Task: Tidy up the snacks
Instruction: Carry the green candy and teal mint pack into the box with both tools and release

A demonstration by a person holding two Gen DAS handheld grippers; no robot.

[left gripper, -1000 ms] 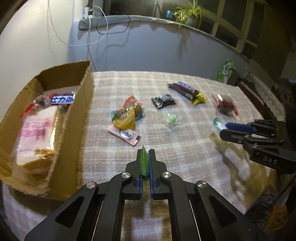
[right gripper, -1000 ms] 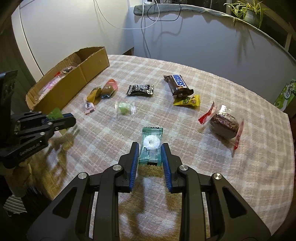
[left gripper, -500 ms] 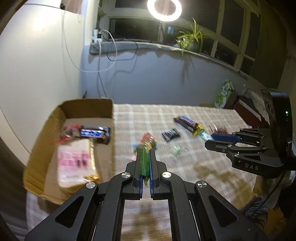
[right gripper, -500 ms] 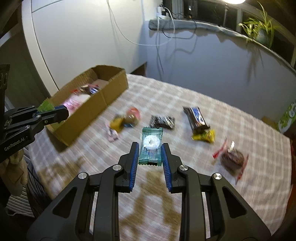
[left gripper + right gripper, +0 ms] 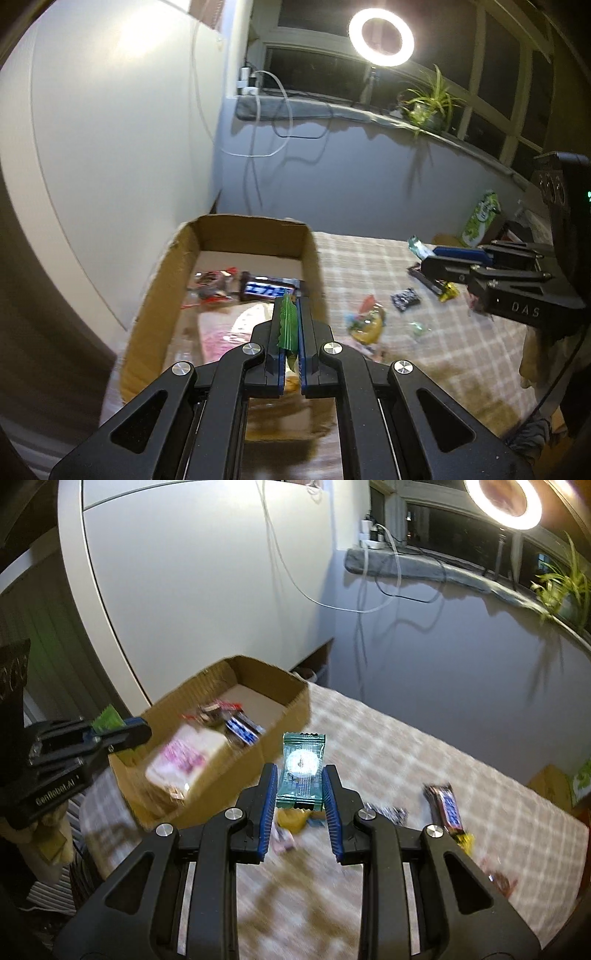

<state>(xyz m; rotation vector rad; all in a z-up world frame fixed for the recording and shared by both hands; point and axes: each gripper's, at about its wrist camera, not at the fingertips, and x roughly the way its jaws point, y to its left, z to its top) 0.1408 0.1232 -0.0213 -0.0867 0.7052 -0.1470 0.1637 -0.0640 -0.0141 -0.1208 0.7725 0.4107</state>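
Note:
My left gripper [image 5: 289,306] is shut on a thin green wrapper [image 5: 288,325], held edge-on above the near right part of the cardboard box [image 5: 236,225]. Inside the box lie a blue chocolate bar [image 5: 267,290], a red-ended dark snack [image 5: 214,286] and a pink-and-white bag [image 5: 225,332]. My right gripper [image 5: 300,775] is shut on a teal packet with a white ring sweet [image 5: 302,771], carried above the checked table just right of the box [image 5: 288,698]. From the right wrist view the left gripper [image 5: 122,731] shows with its green wrapper [image 5: 107,718].
Loose snacks remain on the checked tablecloth [image 5: 443,354]: a yellow-and-red pair [image 5: 365,321], a black packet [image 5: 405,298], a small clear green sweet [image 5: 417,326], a blue chocolate bar [image 5: 445,806] and a yellow sweet [image 5: 291,818]. A wall, cables and a ring light stand behind.
Both grippers have risen and swung left toward the box, each still carrying its snack. The left one went from above the tablecloth to above the box.

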